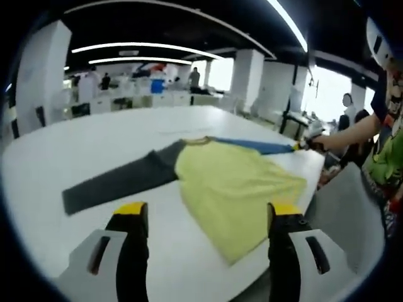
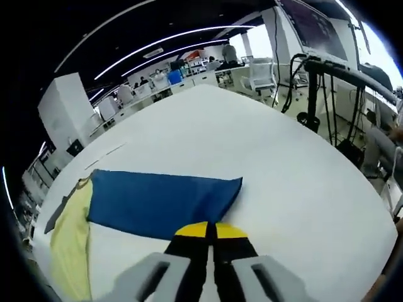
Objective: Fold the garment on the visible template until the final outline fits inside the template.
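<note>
Now right gripper (image 2: 211,230) jaws pinch the yellow shirt's (image 1: 233,182) blue sleeve (image 2: 164,202), stretched flat for folding; left gripper (image 1: 208,211) jaws wide above white tabletop (image 1: 94,138).

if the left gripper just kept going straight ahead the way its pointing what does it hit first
Most likely the yellow body of the garment, which lies on the white table just beyond the left gripper. Its jaws are open. Height above the table is unclear, so it might pass over.

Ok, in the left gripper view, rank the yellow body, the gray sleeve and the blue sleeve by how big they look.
1. yellow body, clearly largest
2. gray sleeve
3. blue sleeve, a thin strip, though it lies farther from the camera, so its true size is unsure
</note>
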